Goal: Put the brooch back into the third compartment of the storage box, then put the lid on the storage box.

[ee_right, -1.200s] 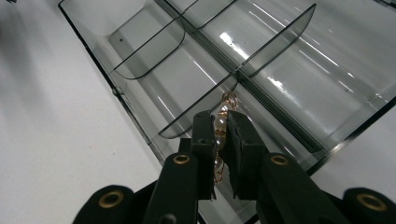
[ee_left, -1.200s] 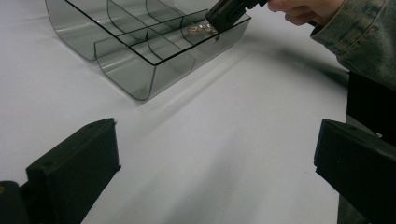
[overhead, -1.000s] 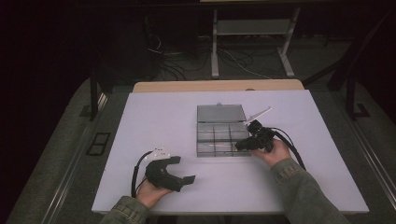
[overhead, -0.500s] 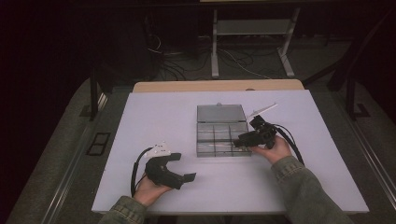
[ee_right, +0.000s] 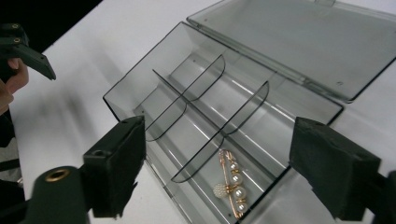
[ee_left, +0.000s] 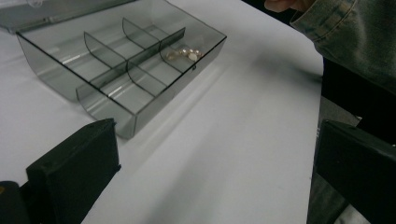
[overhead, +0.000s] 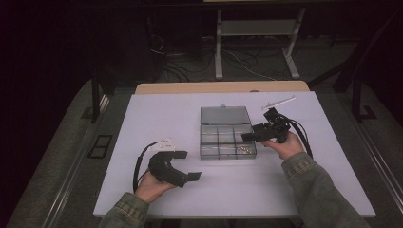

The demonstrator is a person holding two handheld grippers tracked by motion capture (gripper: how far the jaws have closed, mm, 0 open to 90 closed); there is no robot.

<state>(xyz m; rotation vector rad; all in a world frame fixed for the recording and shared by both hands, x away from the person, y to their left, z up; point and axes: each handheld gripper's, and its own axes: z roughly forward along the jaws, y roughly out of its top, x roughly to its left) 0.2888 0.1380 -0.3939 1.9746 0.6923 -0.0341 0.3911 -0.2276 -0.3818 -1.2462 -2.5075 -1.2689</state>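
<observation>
My right gripper point(ee_right: 215, 158) hangs with jaws wide and empty over the near right corner of the box point(ee_right: 140, 95), touching nothing. Below it, a gold pearl brooch point(ee_right: 232, 185) lies in the corner compartment; the other compartments are bare, and the lid point(ee_right: 299, 42) lies flat open behind. My left gripper point(overhead: 183, 165), also wide and empty, rests well apart on the white table point(overhead: 157, 114), with open room all round. No writing can be read.
</observation>
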